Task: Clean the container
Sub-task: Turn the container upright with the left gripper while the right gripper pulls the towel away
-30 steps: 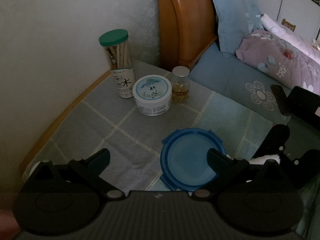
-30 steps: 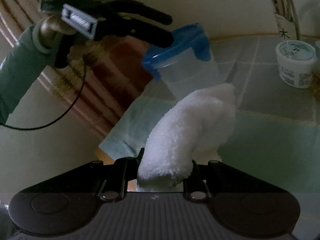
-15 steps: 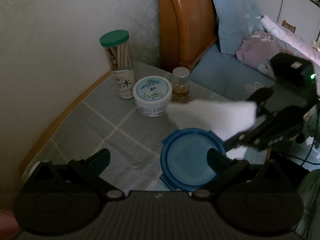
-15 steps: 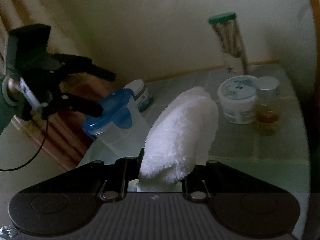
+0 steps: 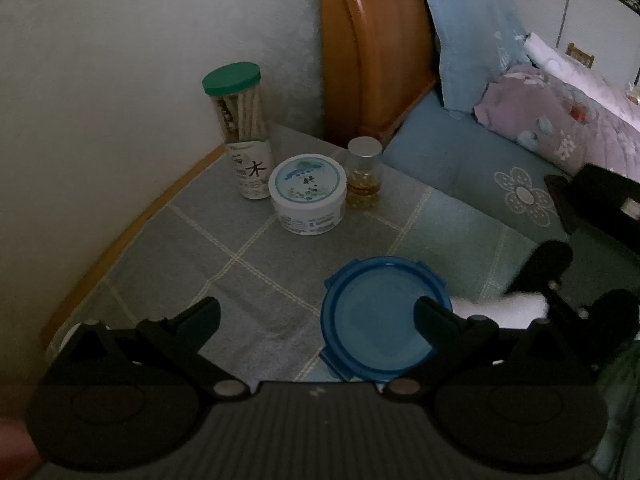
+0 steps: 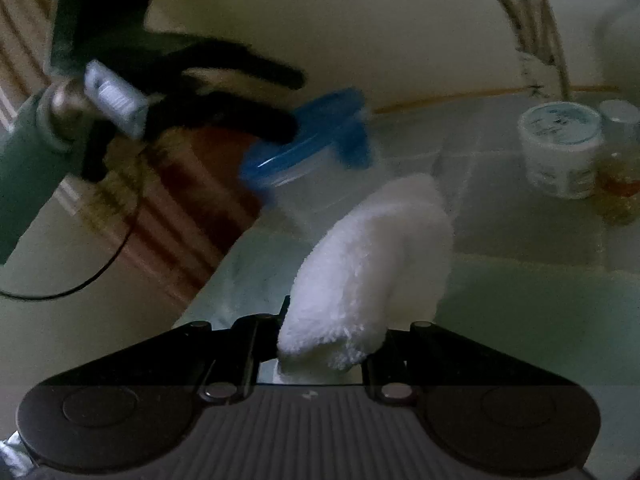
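A clear container with a blue lid stands on the checked tablecloth near the table's front edge. My left gripper hangs over it, open wide, with its right fingertip above the lid. In the right wrist view the same container is blurred, and one left finger reaches the lid's edge; I cannot tell if it touches. My right gripper is shut on a folded white cloth. That cloth sits low, just to the right of the container.
At the back of the table stand a tall green-lidded jar, a white round tub and a small glass bottle. A wall runs along the left. A wooden headboard and a bed with pillows lie to the right.
Half a second ago the right gripper held the cloth up over the blue lid; it has swung back down to the container's right side. The left gripper has stayed put.
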Demonstrator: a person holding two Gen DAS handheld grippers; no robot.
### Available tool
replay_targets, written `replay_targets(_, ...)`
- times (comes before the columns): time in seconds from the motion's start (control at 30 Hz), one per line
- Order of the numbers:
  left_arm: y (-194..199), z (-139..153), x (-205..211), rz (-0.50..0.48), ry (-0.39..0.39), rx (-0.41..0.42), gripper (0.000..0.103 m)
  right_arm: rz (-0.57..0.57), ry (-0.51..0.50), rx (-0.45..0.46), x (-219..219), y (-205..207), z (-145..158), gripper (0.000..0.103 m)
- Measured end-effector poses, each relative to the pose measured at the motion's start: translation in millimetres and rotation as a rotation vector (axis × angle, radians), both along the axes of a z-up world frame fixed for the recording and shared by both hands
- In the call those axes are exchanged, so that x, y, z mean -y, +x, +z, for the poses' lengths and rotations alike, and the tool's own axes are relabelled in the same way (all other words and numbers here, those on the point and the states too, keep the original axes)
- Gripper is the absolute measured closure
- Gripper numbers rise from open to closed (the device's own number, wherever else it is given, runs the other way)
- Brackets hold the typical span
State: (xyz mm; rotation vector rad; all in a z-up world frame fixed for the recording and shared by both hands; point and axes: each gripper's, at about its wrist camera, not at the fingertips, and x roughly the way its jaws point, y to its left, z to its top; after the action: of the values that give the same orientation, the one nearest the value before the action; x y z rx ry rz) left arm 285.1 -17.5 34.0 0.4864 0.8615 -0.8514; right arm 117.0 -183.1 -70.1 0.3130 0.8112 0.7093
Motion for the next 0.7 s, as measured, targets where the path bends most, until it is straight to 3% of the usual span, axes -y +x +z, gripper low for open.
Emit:
replay_targets(0.2,-2,1,1,0.001,0.005,0.016,0.0,-0.007,0.013,0.015,4,-24,11,0.087)
replay_targets(0.47,-6,3,2,0.007,0.015,0.043,0.0,-0.193,-0.068,0.072,32,-28,28,0.087)
replay_targets(0.53,-7,3,3,0.008,0.021,0.047,0.0,-0.236,-0.195,0.128,28,-32,35,0.087)
replay_targets(0.6,-8,4,4,0.008,0.026,0.053,0.0,-0.252,-0.411,0.227,14,-39,41,0.087)
replay_targets(0.7,-9,4,5,0.009,0.028,0.054,0.0,-0.235,-0.653,0.341,-6,-47,44,0.087)
